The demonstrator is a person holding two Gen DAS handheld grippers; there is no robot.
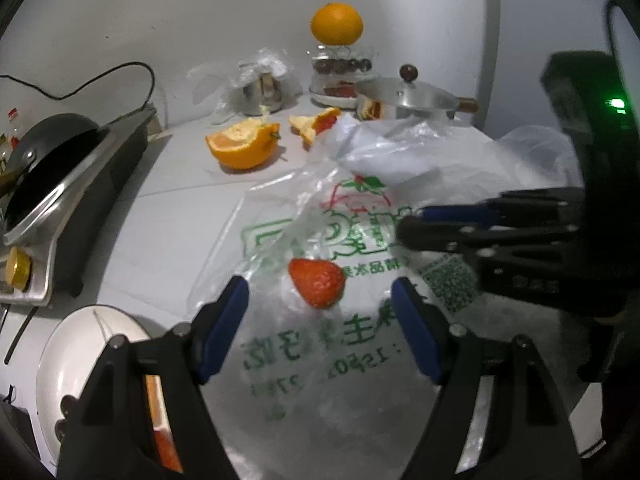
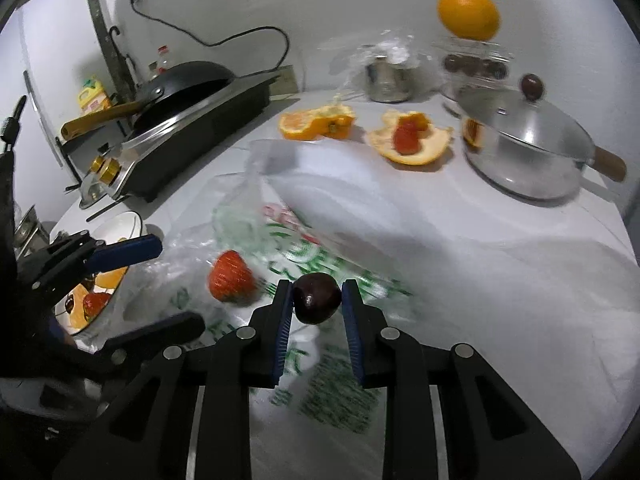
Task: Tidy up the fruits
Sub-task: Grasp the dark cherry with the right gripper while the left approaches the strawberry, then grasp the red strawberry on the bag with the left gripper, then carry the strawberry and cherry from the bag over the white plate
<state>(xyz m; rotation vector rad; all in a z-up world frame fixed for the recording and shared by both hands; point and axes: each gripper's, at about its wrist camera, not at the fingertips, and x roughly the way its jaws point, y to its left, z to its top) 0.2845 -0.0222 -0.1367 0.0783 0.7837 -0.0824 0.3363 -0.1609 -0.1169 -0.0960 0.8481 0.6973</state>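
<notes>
A red strawberry (image 1: 317,282) lies on a clear printed plastic bag (image 1: 320,344) just ahead of my open left gripper (image 1: 320,300), between its blue pads. It also shows in the right wrist view (image 2: 231,276). My right gripper (image 2: 317,300) is shut on a dark cherry (image 2: 317,298) above the bag (image 2: 340,396). The right gripper shows in the left wrist view (image 1: 412,226) at the right. The left gripper shows in the right wrist view (image 2: 168,284), open beside a white bowl (image 2: 134,222) that holds orange pieces and a strawberry.
Orange peels (image 1: 244,146) and a peel holding a strawberry (image 2: 410,140) lie further back. A whole orange (image 1: 337,24) sits on a glass container of cherries. A lidded steel pot (image 2: 524,148), a metal cup (image 1: 262,94) and a stove with a black pan (image 2: 188,80) stand around.
</notes>
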